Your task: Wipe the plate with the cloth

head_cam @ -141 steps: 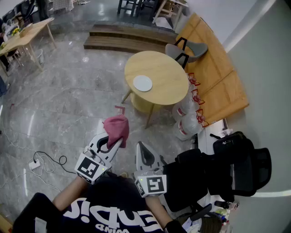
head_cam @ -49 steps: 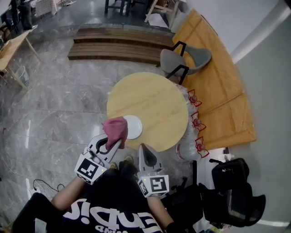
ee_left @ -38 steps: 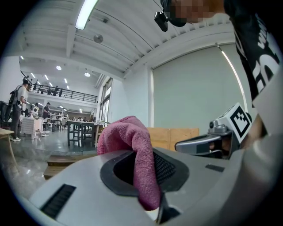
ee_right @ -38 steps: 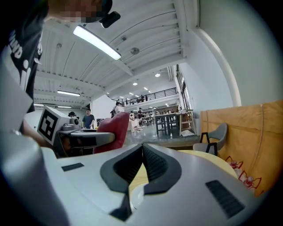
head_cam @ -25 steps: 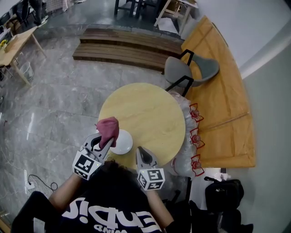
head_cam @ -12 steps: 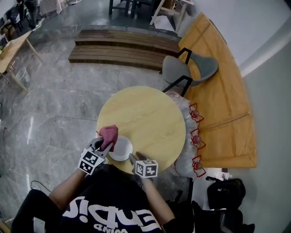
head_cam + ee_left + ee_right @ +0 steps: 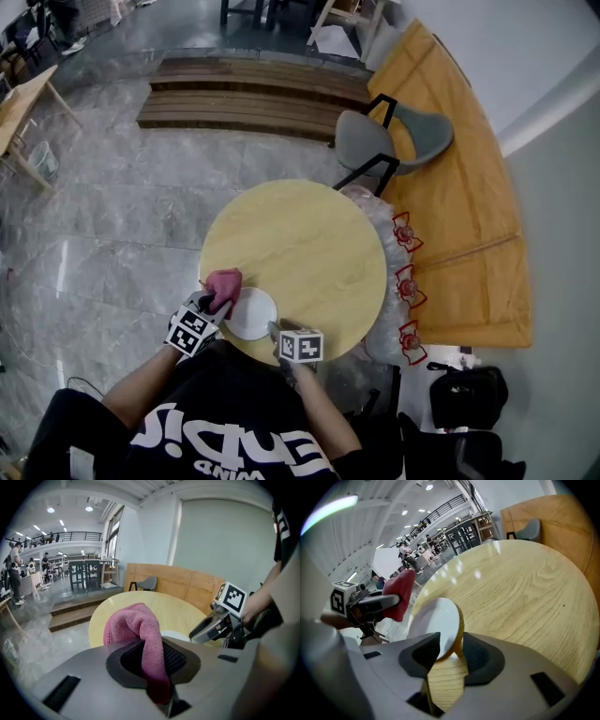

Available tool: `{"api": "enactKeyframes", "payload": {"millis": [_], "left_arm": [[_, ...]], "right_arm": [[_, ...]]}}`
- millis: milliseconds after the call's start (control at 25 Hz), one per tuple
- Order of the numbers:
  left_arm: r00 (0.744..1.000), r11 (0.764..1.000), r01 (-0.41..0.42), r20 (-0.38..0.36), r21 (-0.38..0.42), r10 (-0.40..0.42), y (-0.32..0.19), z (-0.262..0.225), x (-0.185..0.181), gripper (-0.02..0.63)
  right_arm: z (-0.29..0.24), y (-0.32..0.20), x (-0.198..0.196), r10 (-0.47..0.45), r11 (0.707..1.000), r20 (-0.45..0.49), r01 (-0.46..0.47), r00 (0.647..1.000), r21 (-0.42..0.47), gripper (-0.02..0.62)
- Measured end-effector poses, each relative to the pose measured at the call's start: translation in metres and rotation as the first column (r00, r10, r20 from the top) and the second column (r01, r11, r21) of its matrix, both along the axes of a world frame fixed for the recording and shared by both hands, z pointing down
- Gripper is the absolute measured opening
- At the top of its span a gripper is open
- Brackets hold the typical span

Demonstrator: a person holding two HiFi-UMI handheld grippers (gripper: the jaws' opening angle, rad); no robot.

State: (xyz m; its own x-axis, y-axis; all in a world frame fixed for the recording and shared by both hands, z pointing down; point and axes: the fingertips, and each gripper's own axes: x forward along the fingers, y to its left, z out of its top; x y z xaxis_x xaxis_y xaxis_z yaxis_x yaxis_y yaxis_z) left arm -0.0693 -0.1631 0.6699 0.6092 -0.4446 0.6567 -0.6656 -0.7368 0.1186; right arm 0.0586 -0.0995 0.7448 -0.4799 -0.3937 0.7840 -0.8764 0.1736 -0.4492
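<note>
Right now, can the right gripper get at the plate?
Likely yes: the right gripper has just been opening its jaws, the plate has its near rim between them, and the left gripper holds the cloth aside.

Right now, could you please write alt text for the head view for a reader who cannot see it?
Seen from above, a person at a round wooden table holds a pink cloth in the left gripper beside a white plate near the table's edge. The right gripper, its jaws just opened, has the plate's rim between them.
</note>
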Motion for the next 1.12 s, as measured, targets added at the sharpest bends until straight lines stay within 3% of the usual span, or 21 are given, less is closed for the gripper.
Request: {"api": "enactKeyframes", "payload": {"millis": [240, 440, 680, 920, 1120], "left_arm": [[0.999, 0.996, -0.004, 0.047, -0.086, 0.008, -0.002, 0.025, 0.002, 0.063], [0.992, 0.989, -0.06, 0.1, -0.133, 0.073, 0.004, 0.044, 0.01, 0.063], [0.98, 0.981, -0.072, 0.17, -0.18, 0.103, 0.007, 0.058, 0.017, 0.063], [0.979, 0.974, -0.002, 0.196, -0.225, 0.048, 0.0, 0.061, 0.022, 0.063], [0.972, 0.969, 0.001, 0.228, -0.246, 0.056, -0.003, 0.065, 0.033, 0.063]], "right_arm": [[0.009, -0.001, 0.002, 0.015, 1.0, -0.029, -0.015, 0.999, -0.012, 0.13], [0.011, -0.003, 0.004, 0.021, 1.0, -0.042, -0.022, 0.999, -0.022, 0.106], [0.01, -0.004, -0.001, 0.003, 1.0, -0.049, -0.005, 0.999, -0.026, 0.077], [0.012, -0.004, -0.002, 0.023, 0.999, -0.025, -0.024, 0.999, -0.038, 0.077], [0.012, -0.003, -0.002, 0.041, 0.998, -0.009, -0.041, 0.999, -0.04, 0.077]]}}
